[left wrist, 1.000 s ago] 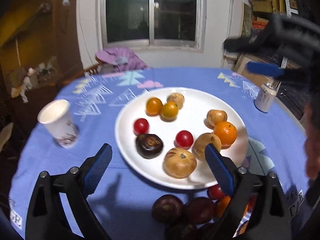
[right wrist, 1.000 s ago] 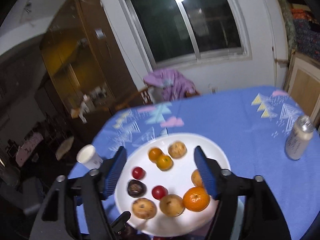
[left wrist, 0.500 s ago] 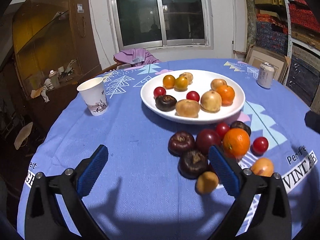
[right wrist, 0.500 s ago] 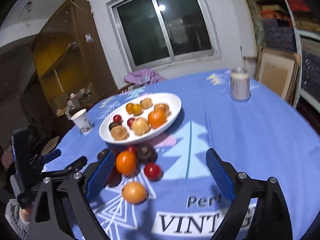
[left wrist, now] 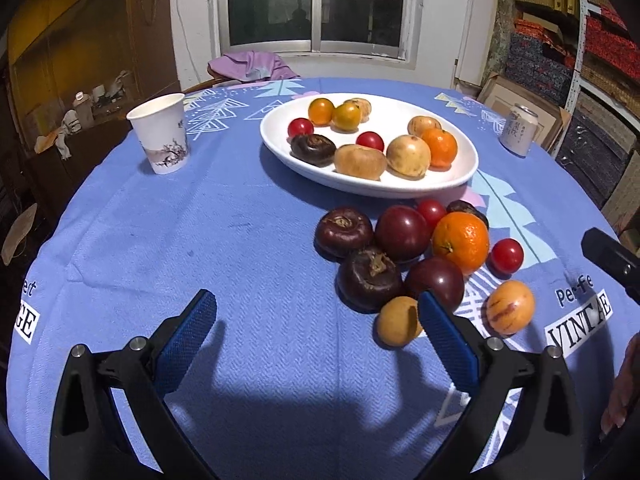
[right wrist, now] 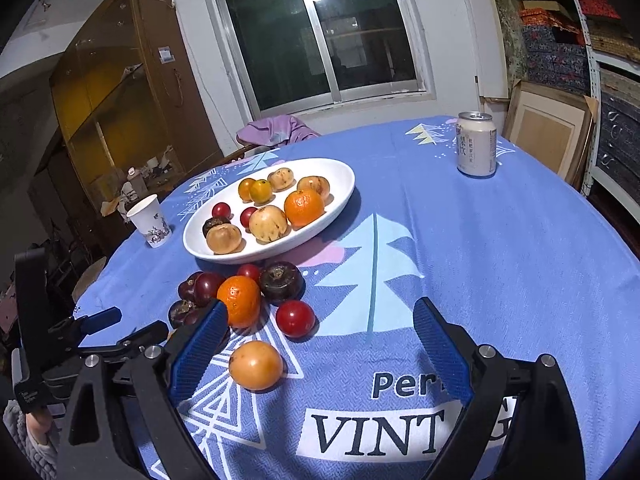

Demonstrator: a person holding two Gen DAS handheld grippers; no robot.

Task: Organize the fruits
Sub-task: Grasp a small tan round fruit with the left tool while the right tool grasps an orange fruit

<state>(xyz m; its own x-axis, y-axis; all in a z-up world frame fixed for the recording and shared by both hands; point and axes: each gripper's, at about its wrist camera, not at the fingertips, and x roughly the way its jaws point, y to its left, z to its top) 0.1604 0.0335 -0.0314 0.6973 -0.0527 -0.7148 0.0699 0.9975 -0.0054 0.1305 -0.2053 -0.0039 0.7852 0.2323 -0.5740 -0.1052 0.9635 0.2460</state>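
Both grippers pulled back from white plate (left wrist: 460,176) to loose fruit pile (left wrist: 404,256); left gripper (left wrist: 316,332) jaws wide, empty; right gripper (right wrist: 320,344) jaws just opened wide, nothing between; next pick pending.

Home dining rm: tablecloth (left wrist: 240,220), cabinet (right wrist: 116,92), window (right wrist: 320,36)

Loose fruits (left wrist: 404,256) beside white plate (left wrist: 460,176) of fruit

"VINT…" and, seemingly, "Per…" on the blue tablecloth (right wrist: 500,248).
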